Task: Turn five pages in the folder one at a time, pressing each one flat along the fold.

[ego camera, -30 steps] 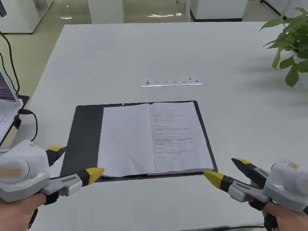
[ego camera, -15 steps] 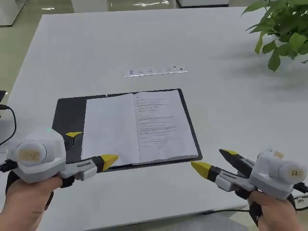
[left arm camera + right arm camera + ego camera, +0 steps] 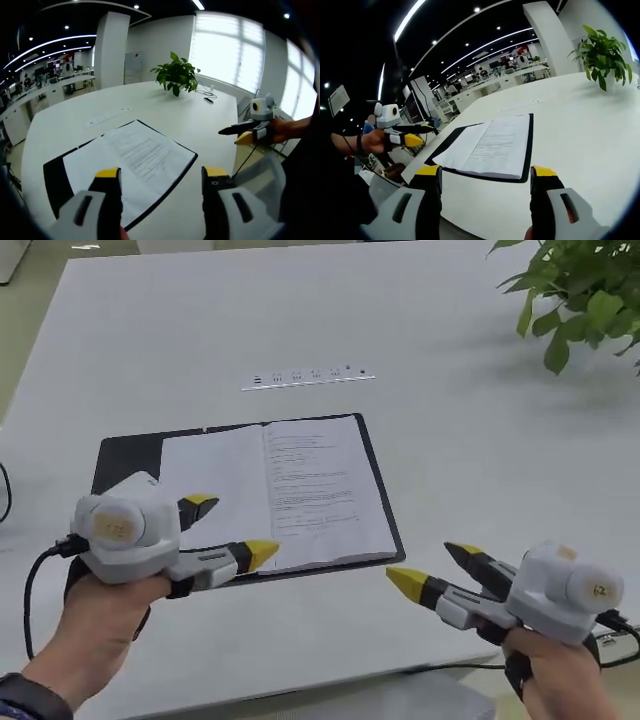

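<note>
Black folder (image 3: 250, 495) open and flat on the white surface (image 3: 460, 410), printed page to the right of the fold, paler page to the left, bare dark cover at 9 o'clock; over the folder's 7 o'clock corner in the head view, the left claw (image 3: 231, 527), spread wide, one yellow tip above the dark cover, the other above the near edge of the pages; raised clear of the paper in the right gripper view; aimed toward 3 o'clock, wrapped from below by the left hand (image 3: 100, 625); off the folder's 4 o'clock corner and apart from it, the right claw (image 3: 433, 565), likewise spread with nothing between its jaws, aimed toward 10 o'clock, gripped low by the right hand (image 3: 560, 680); beyond the folder at 12 o'clock, a socket strip (image 3: 308, 378) set in the surface; at 2 o'clock, a leafy plant (image 3: 580, 295).
</note>
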A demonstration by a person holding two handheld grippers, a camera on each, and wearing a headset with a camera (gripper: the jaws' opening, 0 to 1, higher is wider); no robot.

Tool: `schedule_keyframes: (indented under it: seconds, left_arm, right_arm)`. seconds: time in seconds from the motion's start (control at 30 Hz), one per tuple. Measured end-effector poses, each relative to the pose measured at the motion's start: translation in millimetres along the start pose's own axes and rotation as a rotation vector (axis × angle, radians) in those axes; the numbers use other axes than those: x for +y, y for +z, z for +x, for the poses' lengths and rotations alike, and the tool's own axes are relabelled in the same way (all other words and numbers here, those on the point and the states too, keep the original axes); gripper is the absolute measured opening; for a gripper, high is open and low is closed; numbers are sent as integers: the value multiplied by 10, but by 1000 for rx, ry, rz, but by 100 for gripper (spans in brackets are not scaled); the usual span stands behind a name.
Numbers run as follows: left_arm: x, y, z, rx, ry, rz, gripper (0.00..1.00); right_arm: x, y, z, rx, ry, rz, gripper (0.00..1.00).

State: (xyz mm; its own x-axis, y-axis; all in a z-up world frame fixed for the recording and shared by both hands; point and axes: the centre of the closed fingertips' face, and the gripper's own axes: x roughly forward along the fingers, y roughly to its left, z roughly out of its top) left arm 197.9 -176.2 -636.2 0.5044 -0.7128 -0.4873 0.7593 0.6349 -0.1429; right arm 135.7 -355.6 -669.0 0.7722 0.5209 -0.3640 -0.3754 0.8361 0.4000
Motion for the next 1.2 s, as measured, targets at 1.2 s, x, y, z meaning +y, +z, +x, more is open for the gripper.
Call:
schedule_keyframes:
  seconds: [1.2]
  left_arm:
    - [-408,-208,1748,156,-77,83,70]
  right_arm:
    - [-245,-158,28,66,3,43,70]
